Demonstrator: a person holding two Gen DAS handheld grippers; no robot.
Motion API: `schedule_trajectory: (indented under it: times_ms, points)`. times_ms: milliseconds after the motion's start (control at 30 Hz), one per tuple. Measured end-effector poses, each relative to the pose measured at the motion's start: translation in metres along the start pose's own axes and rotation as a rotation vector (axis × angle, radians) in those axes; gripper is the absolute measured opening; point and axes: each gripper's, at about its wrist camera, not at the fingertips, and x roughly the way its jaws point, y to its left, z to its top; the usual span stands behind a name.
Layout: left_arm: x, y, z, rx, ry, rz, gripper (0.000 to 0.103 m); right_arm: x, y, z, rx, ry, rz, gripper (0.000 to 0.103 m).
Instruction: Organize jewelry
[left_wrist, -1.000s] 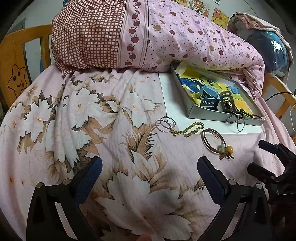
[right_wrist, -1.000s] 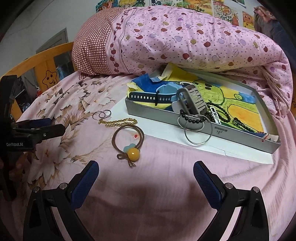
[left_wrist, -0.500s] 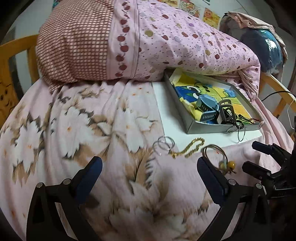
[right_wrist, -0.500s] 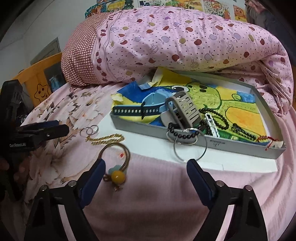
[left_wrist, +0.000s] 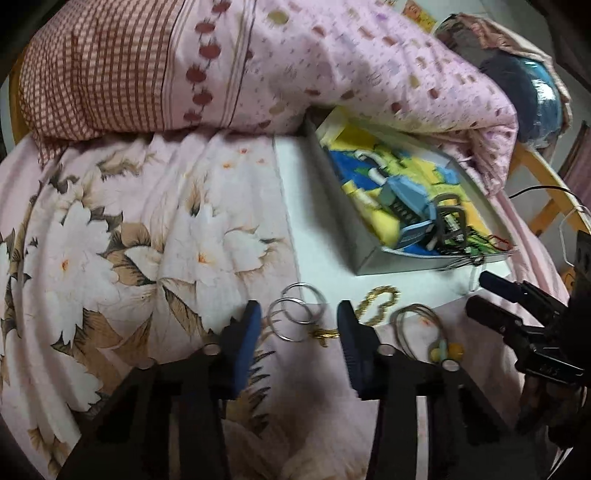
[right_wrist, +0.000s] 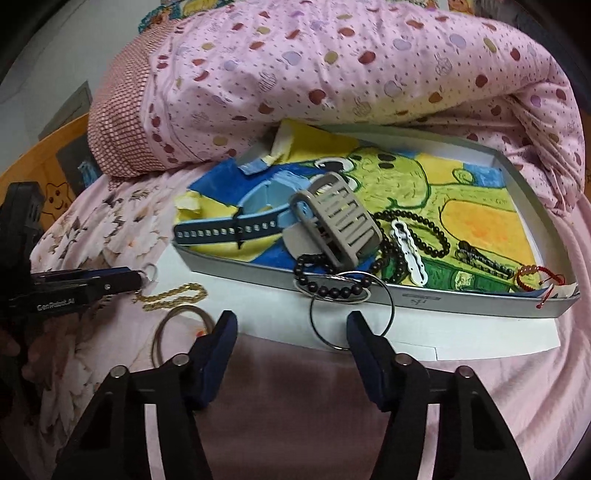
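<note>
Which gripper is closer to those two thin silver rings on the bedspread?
Left. The left gripper has its open fingers on either side of the silver rings. The right gripper sits farther off, by the big ring hanging off the tray.

Your left wrist view sits low and close, left of the tray (left_wrist: 364, 254), facing its short end. Your right views its long side (right_wrist: 369, 291) closely. Both share the gold chain (left_wrist: 376, 301) (right_wrist: 171, 295).

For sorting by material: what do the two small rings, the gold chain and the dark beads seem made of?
Small rings: thin silvery wire with bright glints, probably metal. Gold chain: shiny yellow links, likely gilt metal. Dark bead bracelet: round black, dull-glossy beads, wood or stone; cannot tell.
</note>
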Motion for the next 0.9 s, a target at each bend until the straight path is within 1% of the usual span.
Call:
schedule_trajectory:
  times_ms: [33, 100, 133, 200, 267, 300, 333, 367, 400, 567, 700, 800, 900]
  points:
    - [0.003, 0.002, 0.001, -0.008, 0.015, 0.011, 0.031, 0.003, -0.002, 0.001, 0.008, 0.007, -0.001, 0.053]
    - [0.007, 0.003, 0.002, -0.013, 0.034, 0.039, 0.022, 0.008, -0.004, 0.002, 0.014, 0.014, -0.003, 0.049]
    - [0.007, 0.003, 0.002, -0.014, 0.035, 0.046, 0.021, 0.01, -0.005, 0.002, 0.018, 0.017, 0.001, 0.045]
    - [0.008, 0.004, 0.002, -0.021, 0.044, 0.063, 0.014, 0.012, -0.005, 0.003, 0.019, 0.019, 0.006, 0.039]
    - [0.01, 0.002, 0.002, -0.019, 0.049, 0.071, 0.01, 0.013, -0.004, 0.003, 0.015, 0.02, 0.014, 0.033]
    - [0.01, 0.0, 0.002, -0.017, 0.053, 0.074, 0.007, 0.013, -0.004, 0.003, 0.014, 0.02, 0.02, 0.027]
    - [0.011, -0.003, 0.002, -0.013, 0.056, 0.076, 0.007, 0.013, -0.004, 0.003, 0.015, 0.022, 0.028, 0.02]
    - [0.012, -0.005, 0.002, -0.009, 0.058, 0.079, 0.005, 0.014, -0.003, 0.003, 0.018, 0.025, 0.033, 0.017]
    - [0.013, -0.007, 0.002, -0.004, 0.059, 0.086, 0.003, 0.014, -0.003, 0.003, 0.021, 0.026, 0.038, 0.011]
    - [0.015, -0.015, 0.002, -0.01, 0.057, 0.107, 0.003, 0.008, -0.004, 0.002, 0.04, 0.014, 0.082, 0.006]
    - [0.012, -0.023, 0.002, -0.004, 0.05, 0.092, 0.001, -0.003, -0.008, 0.003, 0.068, 0.002, 0.123, 0.006]
    - [0.01, -0.037, 0.002, 0.017, 0.046, 0.088, 0.0, -0.013, -0.01, 0.003, 0.073, -0.014, 0.147, 0.005]
    - [0.004, -0.053, 0.003, 0.034, 0.035, 0.067, 0.0, -0.027, -0.015, 0.005, 0.091, -0.036, 0.175, 0.005]
